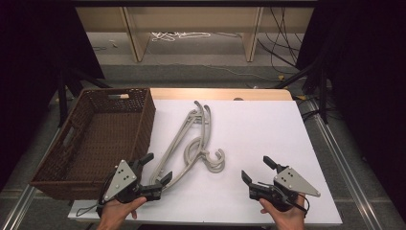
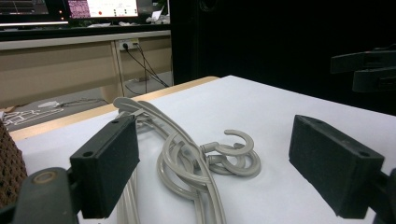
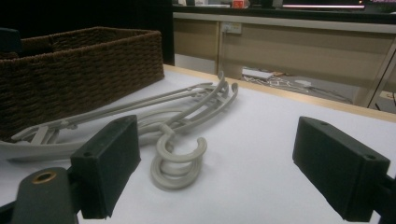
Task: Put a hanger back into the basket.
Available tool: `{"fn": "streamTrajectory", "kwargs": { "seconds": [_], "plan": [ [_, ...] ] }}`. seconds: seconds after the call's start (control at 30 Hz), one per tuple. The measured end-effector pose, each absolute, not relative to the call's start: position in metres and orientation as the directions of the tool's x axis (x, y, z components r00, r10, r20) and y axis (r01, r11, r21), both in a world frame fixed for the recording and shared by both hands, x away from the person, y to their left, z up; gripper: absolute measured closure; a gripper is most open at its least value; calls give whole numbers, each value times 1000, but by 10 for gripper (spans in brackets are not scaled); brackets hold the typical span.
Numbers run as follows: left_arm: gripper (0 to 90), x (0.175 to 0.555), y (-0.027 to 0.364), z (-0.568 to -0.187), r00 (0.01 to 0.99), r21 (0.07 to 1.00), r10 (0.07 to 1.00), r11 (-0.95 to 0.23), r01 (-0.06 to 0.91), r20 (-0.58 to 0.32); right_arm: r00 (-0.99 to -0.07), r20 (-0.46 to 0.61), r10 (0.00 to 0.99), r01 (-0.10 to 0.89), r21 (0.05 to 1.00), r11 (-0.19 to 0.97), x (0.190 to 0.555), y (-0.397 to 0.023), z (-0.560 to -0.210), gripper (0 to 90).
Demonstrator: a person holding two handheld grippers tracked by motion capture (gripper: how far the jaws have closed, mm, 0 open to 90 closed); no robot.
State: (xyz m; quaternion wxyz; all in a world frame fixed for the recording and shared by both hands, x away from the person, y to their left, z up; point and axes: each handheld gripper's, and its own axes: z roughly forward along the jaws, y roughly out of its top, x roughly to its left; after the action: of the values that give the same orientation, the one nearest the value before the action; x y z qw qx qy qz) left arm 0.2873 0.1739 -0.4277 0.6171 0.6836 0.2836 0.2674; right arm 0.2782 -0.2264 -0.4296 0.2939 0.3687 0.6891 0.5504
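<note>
A white table [image 1: 268,143] carries a brown wicker basket [image 1: 98,139] at 9 o'clock and a tangle of grey hangers [image 1: 191,146] at centre, untouched: the reach-in step, apparently. Next comes closing on 1 hanger arm. The left gripper [image 1: 152,172] at 7 o'clock and right gripper [image 1: 258,171] at 5 o'clock rest low, jaws spread, grasping nothing.
</note>
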Motion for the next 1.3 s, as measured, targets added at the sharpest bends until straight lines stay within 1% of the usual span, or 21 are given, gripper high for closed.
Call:
{"fn": "streamTrajectory", "kwargs": {
  "seconds": [0.2,0.5,0.6,0.63,0.67,0.7,0.77,0.83,0.93,1.1,1.3],
  "plan": [
    [156,286,174,-428,689,992,725,-98,74,20,-547,-7,837,174,977,122,278,-225,-430,159],
    [156,287,172,-429,689,990,723,-121,72,38,-555,-1,832,181,976,123,278,-225,-430,160],
    [156,288,170,-429,694,989,719,-127,81,35,-555,1,832,181,976,119,278,-224,-430,160],
    [156,289,169,-429,701,987,713,-116,111,5,-559,0,829,187,974,126,278,-225,-430,160],
    [157,289,168,-429,705,986,709,-113,122,-6,-558,0,830,187,974,126,278,-225,-430,160],
    [157,290,168,-429,707,985,707,-128,117,8,-556,0,832,189,974,126,278,-225,-430,160],
    [157,291,165,-431,708,983,706,-123,135,-9,-559,3,829,183,976,120,279,-224,-430,160],
    [157,292,164,-431,703,981,711,-135,136,1,-561,3,828,184,975,121,279,-224,-431,160],
    [157,291,162,-431,704,980,710,-136,147,-7,-561,4,828,182,976,119,279,-224,-431,160],
    [156,293,152,-430,713,975,701,-179,134,31,-557,6,831,182,977,114,279,-225,-431,160],
    [163,296,141,-430,715,959,697,-235,157,53,-552,5,834,186,976,117,279,-225,-431,160]
  ]
}}
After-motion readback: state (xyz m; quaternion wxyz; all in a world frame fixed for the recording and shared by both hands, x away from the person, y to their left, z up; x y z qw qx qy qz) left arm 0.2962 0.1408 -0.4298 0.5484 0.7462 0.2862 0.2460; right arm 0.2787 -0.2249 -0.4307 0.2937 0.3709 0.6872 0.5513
